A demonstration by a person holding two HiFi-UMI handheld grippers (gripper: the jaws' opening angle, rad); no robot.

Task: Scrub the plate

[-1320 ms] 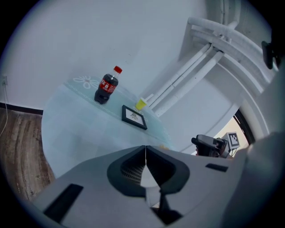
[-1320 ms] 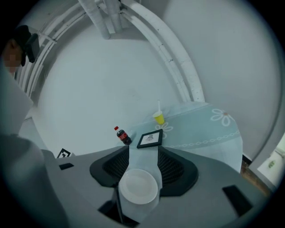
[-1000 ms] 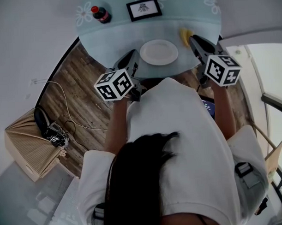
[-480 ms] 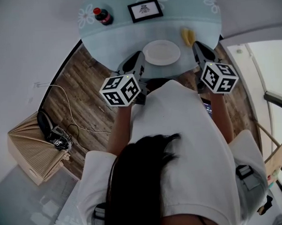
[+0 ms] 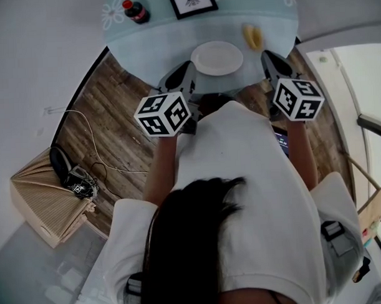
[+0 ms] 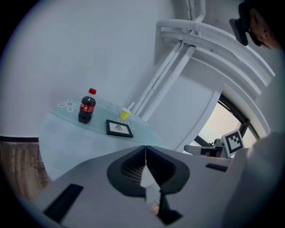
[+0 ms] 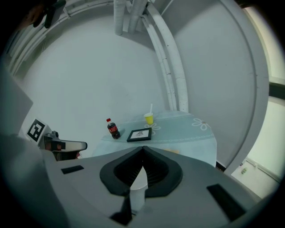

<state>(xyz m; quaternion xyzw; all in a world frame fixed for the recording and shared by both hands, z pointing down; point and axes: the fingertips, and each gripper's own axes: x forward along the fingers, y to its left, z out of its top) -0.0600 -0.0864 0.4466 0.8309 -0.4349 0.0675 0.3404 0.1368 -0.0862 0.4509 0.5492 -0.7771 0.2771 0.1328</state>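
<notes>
The white plate [image 5: 217, 58] lies bare near the front edge of the round table [image 5: 151, 48], which has a pale blue cloth. A yellow sponge [image 5: 254, 37] lies on the cloth to the plate's right. My left gripper [image 5: 187, 68] hovers at the table's edge just left of the plate, its jaws shut and empty [image 6: 145, 148]. My right gripper [image 5: 267, 54] is at the table's edge just this side of the sponge, apart from it, jaws shut with nothing between them [image 7: 142, 149]. The plate is hidden in both gripper views.
A cola bottle [image 5: 135, 11] and a black picture frame [image 5: 191, 3] stand at the table's far side, with a yellow cup [image 7: 148, 118] behind them. On the wooden floor at the left lie a cable [image 5: 90, 142] and a wicker box [image 5: 45, 200].
My right gripper has pulled back from the sponge, which stays on the table. The left gripper has drifted a little to the right, towards the plate's side.
</notes>
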